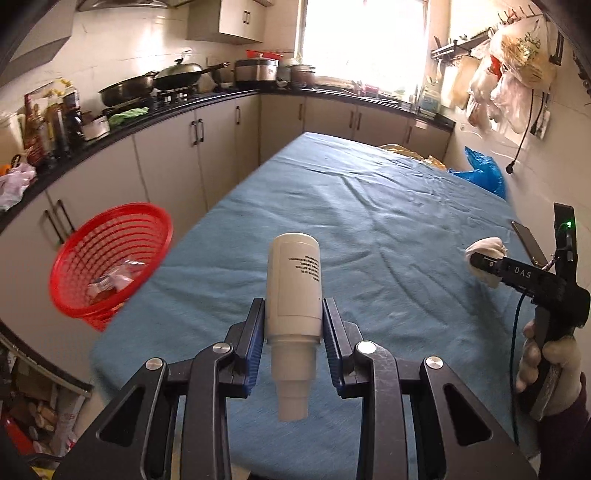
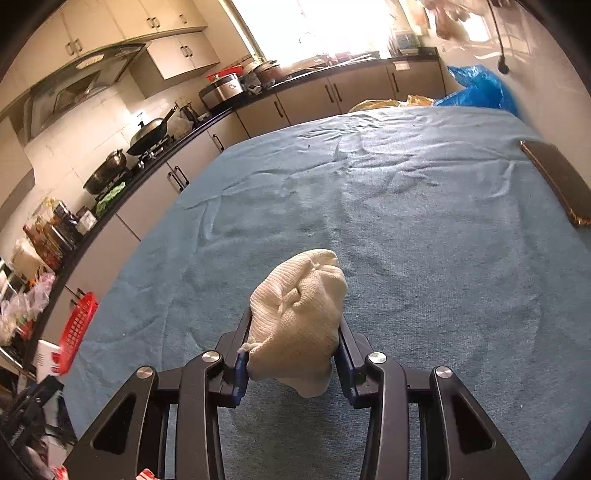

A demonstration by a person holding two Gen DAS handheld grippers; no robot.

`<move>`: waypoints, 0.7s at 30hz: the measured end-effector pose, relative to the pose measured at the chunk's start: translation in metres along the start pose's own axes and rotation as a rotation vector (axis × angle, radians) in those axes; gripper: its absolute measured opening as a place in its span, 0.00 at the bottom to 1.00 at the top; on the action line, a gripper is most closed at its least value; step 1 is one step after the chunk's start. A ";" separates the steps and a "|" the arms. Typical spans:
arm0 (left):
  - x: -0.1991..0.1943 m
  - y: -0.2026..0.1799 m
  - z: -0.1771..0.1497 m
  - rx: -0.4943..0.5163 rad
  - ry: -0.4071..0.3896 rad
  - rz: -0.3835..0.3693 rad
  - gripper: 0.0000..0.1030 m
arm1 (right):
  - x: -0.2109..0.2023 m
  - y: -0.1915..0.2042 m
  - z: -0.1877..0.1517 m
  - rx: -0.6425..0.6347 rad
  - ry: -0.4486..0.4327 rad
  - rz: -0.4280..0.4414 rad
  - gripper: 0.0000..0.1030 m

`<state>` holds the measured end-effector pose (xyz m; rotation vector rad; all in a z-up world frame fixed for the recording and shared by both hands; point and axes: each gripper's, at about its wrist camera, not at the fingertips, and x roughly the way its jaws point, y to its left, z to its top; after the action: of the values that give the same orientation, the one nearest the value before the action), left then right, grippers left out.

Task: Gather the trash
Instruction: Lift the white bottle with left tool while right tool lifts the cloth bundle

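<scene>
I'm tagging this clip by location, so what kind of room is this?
A home kitchen, most likely. A wok sits on a stove, cabinets run under a dark counter, and a table under a blue cloth fills the middle.

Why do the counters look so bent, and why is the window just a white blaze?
Both views come through fisheye lenses, so straight counters bow. In the left wrist view the window is overexposed and the red basket smears with motion blur, while the white bottle stays sharp. In the right wrist view the window glares too; the crumpled cloth is crisp.
</scene>
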<state>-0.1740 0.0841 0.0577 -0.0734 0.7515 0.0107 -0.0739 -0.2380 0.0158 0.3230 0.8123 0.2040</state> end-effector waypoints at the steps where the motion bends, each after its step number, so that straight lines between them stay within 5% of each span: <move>1: -0.002 0.003 -0.001 -0.004 0.001 -0.001 0.28 | 0.000 0.004 0.000 -0.013 0.005 -0.010 0.41; 21: -0.041 0.041 -0.025 -0.034 -0.038 0.047 0.28 | -0.075 0.098 -0.055 -0.147 -0.028 0.142 0.41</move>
<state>-0.2224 0.1240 0.0643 -0.0873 0.7152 0.0693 -0.1703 -0.1579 0.0658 0.2445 0.7424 0.3895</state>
